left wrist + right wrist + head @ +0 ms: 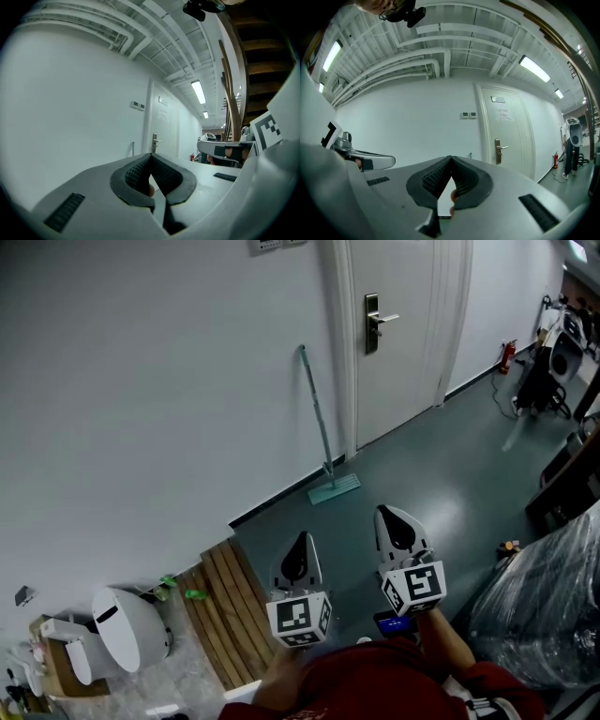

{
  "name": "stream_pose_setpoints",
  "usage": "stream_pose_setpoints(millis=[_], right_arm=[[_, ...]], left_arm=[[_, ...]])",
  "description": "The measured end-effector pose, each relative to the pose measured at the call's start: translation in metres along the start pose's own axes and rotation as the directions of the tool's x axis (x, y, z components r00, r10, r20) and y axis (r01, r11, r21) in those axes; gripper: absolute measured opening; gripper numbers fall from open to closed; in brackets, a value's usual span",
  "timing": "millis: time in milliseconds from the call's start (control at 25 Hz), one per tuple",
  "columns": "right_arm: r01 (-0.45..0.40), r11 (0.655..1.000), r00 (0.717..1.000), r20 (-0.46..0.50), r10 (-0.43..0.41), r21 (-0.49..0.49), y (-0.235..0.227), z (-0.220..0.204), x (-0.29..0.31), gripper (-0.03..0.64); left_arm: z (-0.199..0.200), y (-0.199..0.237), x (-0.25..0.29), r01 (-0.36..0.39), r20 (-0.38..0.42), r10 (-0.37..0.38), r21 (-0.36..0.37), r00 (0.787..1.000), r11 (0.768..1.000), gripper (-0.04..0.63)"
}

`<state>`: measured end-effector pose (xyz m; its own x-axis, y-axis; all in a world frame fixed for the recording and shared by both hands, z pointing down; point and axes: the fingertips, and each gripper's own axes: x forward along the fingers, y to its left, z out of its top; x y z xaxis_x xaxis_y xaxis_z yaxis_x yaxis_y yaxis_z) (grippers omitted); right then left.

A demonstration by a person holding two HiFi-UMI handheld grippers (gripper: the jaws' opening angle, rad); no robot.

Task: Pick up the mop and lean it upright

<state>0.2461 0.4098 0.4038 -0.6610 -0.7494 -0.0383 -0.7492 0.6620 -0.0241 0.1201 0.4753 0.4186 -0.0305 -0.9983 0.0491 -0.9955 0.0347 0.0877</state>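
The mop [317, 413] stands upright against the white wall just left of the door, its pale green head [334, 488] flat on the grey floor. Both grippers are held level well short of it, side by side over the floor. In the head view my left gripper [301, 536] and right gripper [389, 512] point toward the wall. In the left gripper view the left gripper [151, 154] has its tips together with nothing between them. The right gripper [451, 158] is likewise shut and empty. The top of the mop's handle [132, 148] peeks above the left jaws.
A white door with a metal handle [375, 320] is right of the mop. A wooden slatted platform [230, 615] and a white rounded appliance [131, 629] lie at the left. A plastic-wrapped bulk [553, 606] stands at the right, with equipment [548, 371] and a fire extinguisher [507, 354] farther back.
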Motion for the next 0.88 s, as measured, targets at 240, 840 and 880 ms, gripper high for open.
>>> stream_pose_setpoints(millis=[240,840,880], right_arm=[[0.032,0.999,0.999,0.006,-0.032,0.009,0.016,-0.003,0.072,0.018],[0.111,0.994,0.994,-0.013,-0.111,-0.001,0.025,-0.012,0.189,0.018],[0.112,0.994,0.994,-0.018,-0.112,0.0,0.022,-0.015,0.195,0.018]], left_arm=[[0.013,0.062,0.051,0.027,0.012,-0.027,0.006,1.0,1.0,0.012],[0.015,0.143,0.137,0.122,-0.015,-0.122,-0.021,0.992,0.992,0.012],[0.014,0.144,0.144,0.125,-0.015,-0.125,-0.018,0.992,0.992,0.012]])
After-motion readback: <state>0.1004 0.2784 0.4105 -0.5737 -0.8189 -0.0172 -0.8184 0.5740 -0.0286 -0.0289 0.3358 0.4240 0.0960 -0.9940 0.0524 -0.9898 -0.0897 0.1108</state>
